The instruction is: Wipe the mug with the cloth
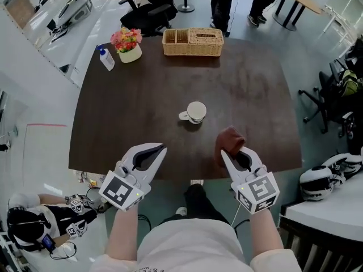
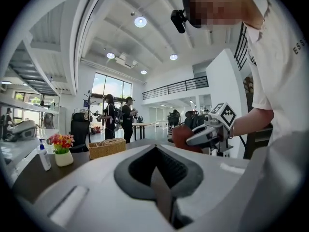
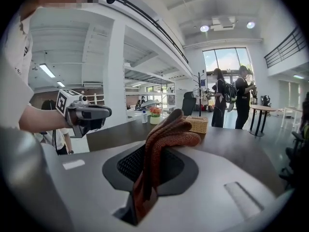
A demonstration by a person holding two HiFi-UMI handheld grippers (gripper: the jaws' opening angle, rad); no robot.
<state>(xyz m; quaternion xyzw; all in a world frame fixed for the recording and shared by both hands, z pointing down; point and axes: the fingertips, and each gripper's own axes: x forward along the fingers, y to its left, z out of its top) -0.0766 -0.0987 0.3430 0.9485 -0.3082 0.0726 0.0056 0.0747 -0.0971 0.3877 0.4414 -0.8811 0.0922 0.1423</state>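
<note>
**Cloth in your right claw, mug alone mid-table**

Your right gripper [image 1: 225, 154] is clenched on the rust-red cloth [image 1: 230, 138]. In the right gripper view the cloth [image 3: 166, 132] is pinched in the seam between the jaws and bulges up out of them. Your left gripper [image 1: 161, 149] is clenched too, but on nothing: in the left gripper view its jaws meet along one line, with no gap and no object between them.

Both grippers hang at the near edge of the dark table [image 1: 142, 95]. The left gripper's tip reaches just over that edge. The cloth in the right one lies further in over the tabletop.

The white mug [image 1: 197, 111] stands upright near the middle of the table, its handle pointing to your left. It is beyond the cloth and a little to its left, close but apart from it. Bare tabletop lies all round the mug, with wide room on the left and right sides and toward you.

The far edge is the crowded one. Counted there:
- one wicker basket [image 1: 193, 42]
- one flower pot [image 1: 129, 44]
- one bottle [image 1: 106, 58] beside the pot

All three are well apart from the mug.

On the table you have one mug and, over it, one cloth and two grippers. Beyond the far edge stand one office chair [image 1: 150, 10] and two people [image 1: 227, 4].
</note>
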